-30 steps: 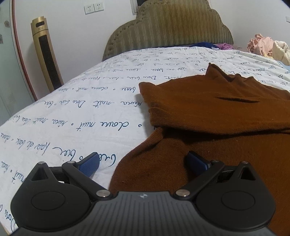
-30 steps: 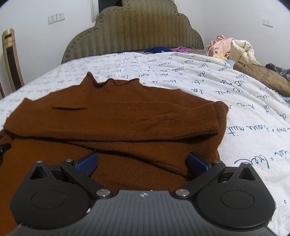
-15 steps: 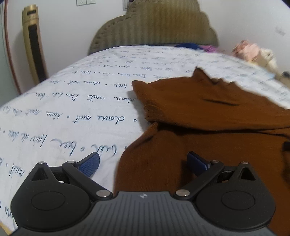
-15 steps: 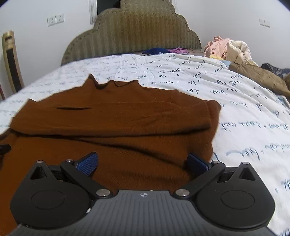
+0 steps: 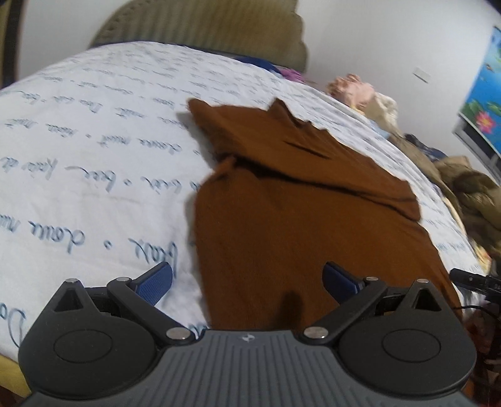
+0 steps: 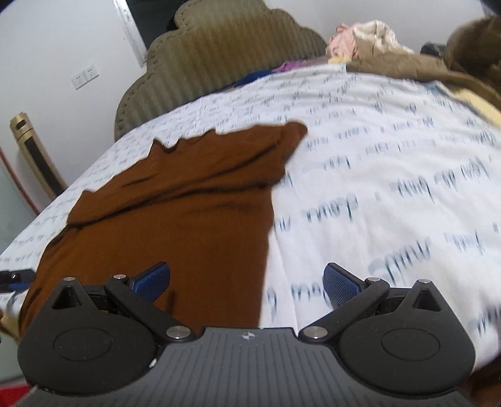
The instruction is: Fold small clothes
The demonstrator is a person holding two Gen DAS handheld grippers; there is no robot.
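Left wrist view shows the brown sweater (image 5: 300, 219) lying flat on the bed (image 5: 94, 131), sleeves folded across its chest, collar toward the headboard (image 5: 200, 28). Its long axis runs straight away from both tools, hem nearest. The left hand-held gripper (image 5: 247, 280) stands wide open and empty, straddling the sweater's left hem edge. The right hand-held gripper (image 6: 247, 280), equally wide and empty, straddles the right edge. Each side has its own corner equally near, so lifting the hem toward the collar looks next.

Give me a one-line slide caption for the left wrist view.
Open left gripper poised over the near left edge of a brown sweater lying partly folded on a script-print bedsheet.
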